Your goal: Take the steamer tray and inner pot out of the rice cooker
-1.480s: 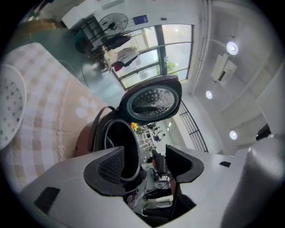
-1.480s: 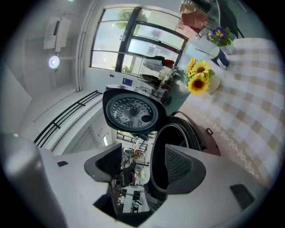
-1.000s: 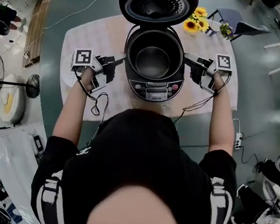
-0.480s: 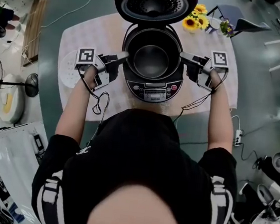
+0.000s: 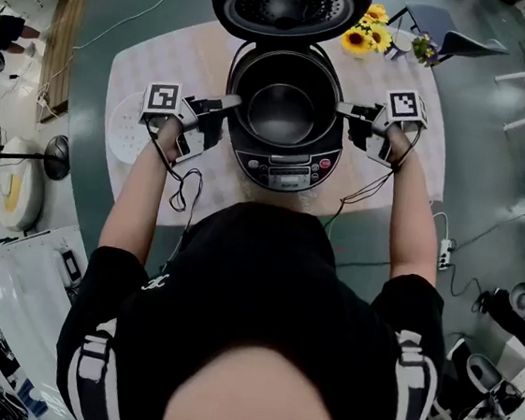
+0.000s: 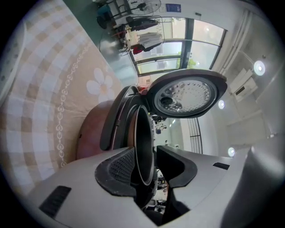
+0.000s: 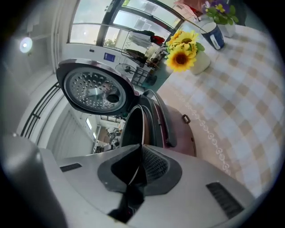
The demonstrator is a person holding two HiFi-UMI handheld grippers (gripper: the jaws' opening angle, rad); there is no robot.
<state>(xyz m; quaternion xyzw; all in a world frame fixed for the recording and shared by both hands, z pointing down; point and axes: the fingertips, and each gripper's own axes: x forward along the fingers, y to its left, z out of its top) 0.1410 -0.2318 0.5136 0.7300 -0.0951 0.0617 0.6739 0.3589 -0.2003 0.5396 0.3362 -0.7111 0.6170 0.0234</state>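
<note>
Gleaming dark inner pot (image 5: 284, 113), thin-rimmed

In the head view my own chest and shoulders hide the near edge of the table (image 5: 166, 62), the picture's top edge cuts off the far side of the cooker's lid (image 5: 286, 5), and the print on the cooker's panel (image 5: 283, 171) is too small to read. The pot (image 7: 132, 127) loses its rim from sight where my right gripper (image 7: 139, 164) pinches it. In the left gripper view my left gripper (image 6: 150, 168) covers its lower part.
</note>
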